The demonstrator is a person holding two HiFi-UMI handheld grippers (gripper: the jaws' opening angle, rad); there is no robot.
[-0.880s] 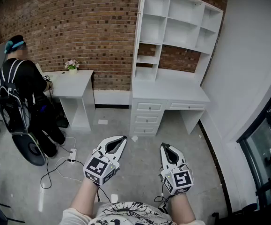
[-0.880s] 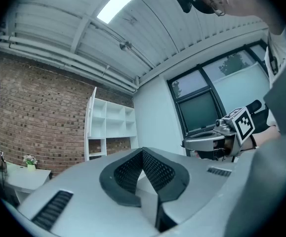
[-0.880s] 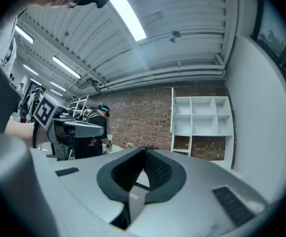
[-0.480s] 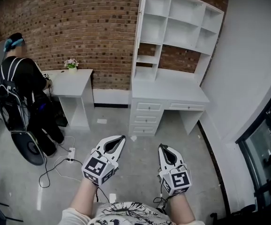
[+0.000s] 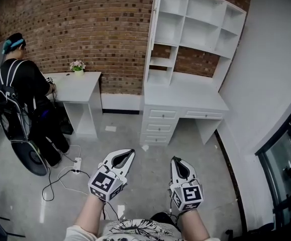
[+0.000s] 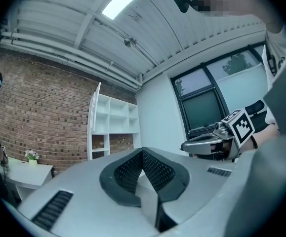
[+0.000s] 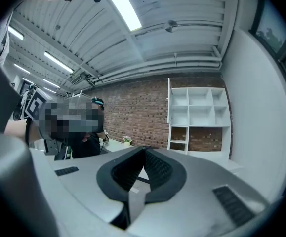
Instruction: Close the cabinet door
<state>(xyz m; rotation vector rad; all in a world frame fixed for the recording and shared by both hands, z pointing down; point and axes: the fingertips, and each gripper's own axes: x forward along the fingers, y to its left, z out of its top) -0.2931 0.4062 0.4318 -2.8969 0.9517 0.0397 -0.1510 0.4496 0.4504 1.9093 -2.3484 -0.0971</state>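
Currently | red-brick back wall [image 5: 85, 29] is spanning the room | tall white desk-and-shelf unit [image 5: 185, 97] is standing against it | narrow white cabinet door [image 5: 152, 34] is hanging open, edge-on, at that unit's left side | left hand-held gripper [image 5: 129, 153] and right hand-held gripper [image 5: 176, 160] are hovering level over grey concrete floor [image 5: 125, 134], well apart from the door, each with jaws closed on nothing

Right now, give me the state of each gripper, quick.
Left gripper: closed, jaws together, holding nothing.
Right gripper: closed, jaws together, holding nothing.
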